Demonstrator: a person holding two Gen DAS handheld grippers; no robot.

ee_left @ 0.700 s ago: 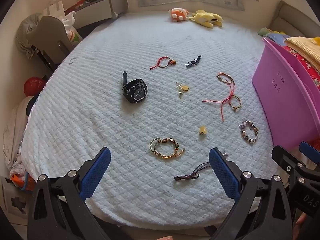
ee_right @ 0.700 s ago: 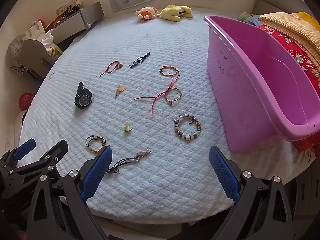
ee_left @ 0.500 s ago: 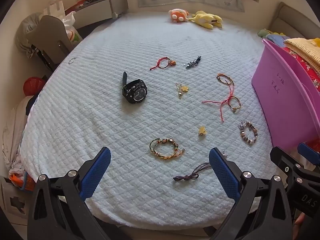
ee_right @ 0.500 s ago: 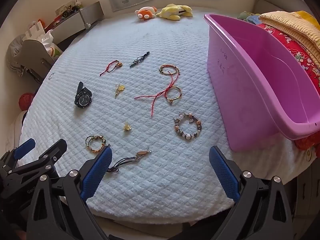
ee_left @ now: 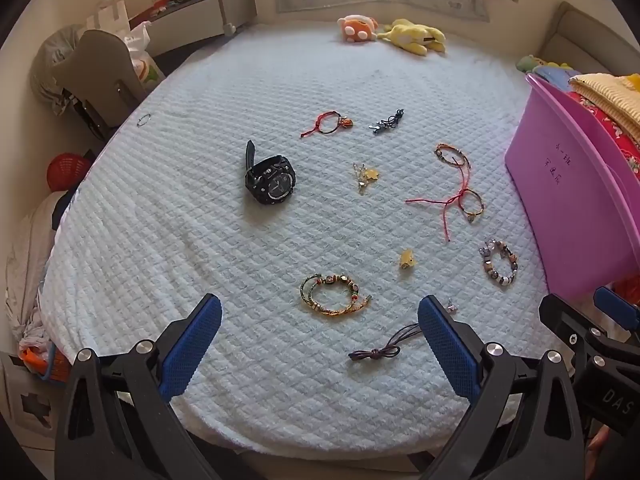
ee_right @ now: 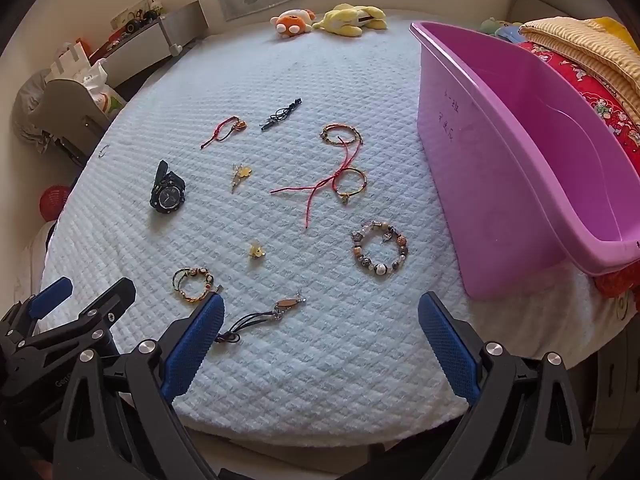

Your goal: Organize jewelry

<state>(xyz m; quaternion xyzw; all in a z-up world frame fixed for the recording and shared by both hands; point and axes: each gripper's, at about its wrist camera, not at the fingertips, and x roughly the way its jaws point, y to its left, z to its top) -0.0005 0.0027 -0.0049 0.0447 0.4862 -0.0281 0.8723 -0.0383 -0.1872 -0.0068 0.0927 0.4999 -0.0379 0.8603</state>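
Pink bin (ee_right: 500, 168) with illegible handwriting beside scattered jewelry, both grippers (ee_left: 320, 344) (ee_right: 320, 344) wide apart, empty.

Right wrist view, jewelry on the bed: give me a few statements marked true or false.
1. The pink tub holds the black watch. False: the black watch lies on the white quilt; the tub's visible inside is bare.
2. The left hand-held gripper is open. True.
3. The right hand-held gripper is shut on the beaded bracelet. False: it is open; the beaded bracelet lies untouched.
4. Two plush toys lie at the far edge. True.
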